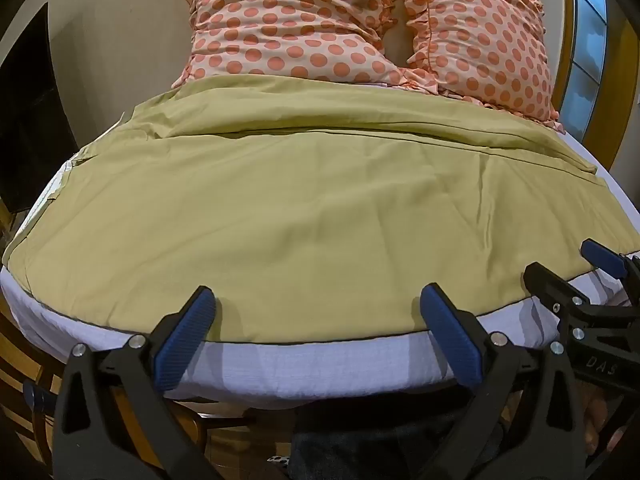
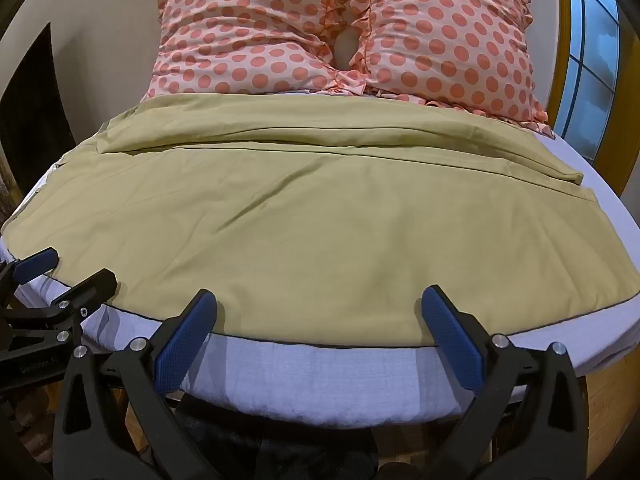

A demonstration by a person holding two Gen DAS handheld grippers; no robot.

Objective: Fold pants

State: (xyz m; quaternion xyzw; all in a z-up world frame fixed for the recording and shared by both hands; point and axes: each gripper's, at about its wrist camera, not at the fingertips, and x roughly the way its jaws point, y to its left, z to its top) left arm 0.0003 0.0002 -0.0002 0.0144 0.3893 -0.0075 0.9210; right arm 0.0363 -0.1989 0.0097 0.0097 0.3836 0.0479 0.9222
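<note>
Left wrist view: olive-tan cotton pants [image 1: 304, 208] lie spread across the white bed [image 1: 304, 364], unfolded. Left gripper [image 1: 316, 300] and right gripper [image 2: 320, 302] jaws stand apart, empty.

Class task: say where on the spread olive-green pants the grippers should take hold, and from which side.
Probably the near edge of the pants, approached from the bed's foot: that edge lies flat just ahead of the open right gripper and open left gripper.

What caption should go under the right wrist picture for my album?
Open right gripper at the near edge of olive pants spread on a bed, polka-dot pillows behind.
</note>
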